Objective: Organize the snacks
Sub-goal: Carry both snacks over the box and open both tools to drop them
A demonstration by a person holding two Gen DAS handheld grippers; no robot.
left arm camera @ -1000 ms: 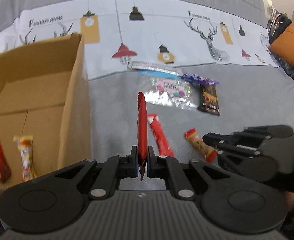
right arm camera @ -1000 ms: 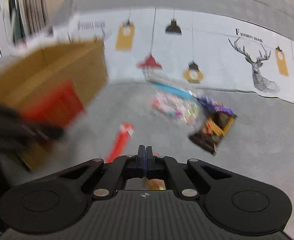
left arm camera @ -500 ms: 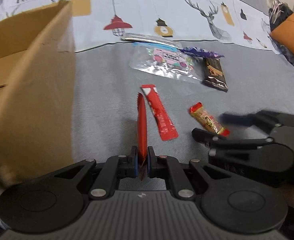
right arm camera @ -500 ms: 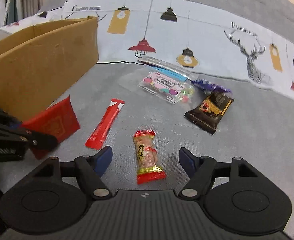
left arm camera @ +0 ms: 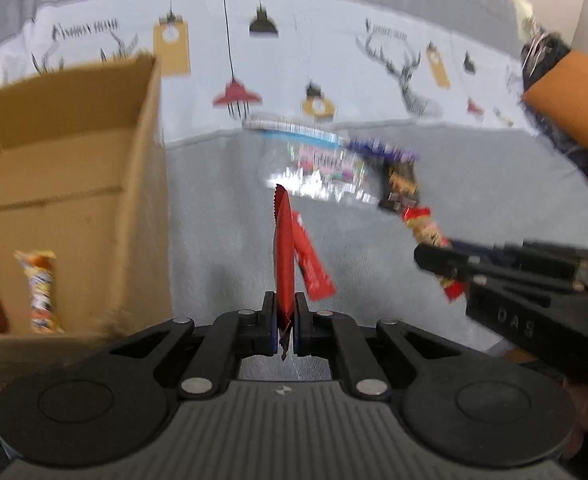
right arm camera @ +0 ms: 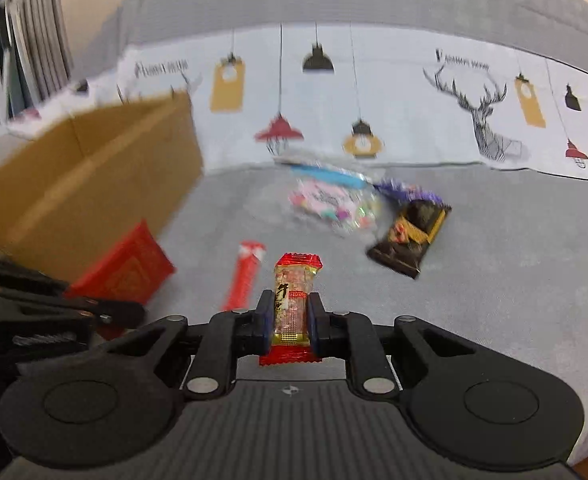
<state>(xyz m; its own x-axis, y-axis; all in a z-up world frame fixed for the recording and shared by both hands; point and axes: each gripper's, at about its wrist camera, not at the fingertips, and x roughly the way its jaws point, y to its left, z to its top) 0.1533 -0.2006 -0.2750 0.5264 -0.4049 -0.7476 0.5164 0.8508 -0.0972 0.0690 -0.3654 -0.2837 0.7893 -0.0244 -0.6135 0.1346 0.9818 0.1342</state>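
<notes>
Both grippers loaded, snacks headed for the box

Near: left gripper jaws pinching flat red packet edge-on by its bottom seam; thin, light, floppy foil, so grip near the seam, not mid-film. Right gripper jaws pinching small red/gold snack bar across its middle; light, crinkly, slippery wrap, contents prob crushable, go easy. Mid: red stick pack loose on the grey bed. Far: dark choc pack, clear candy bag. Cardboard box at left, 2 snacks visible inside.
</notes>
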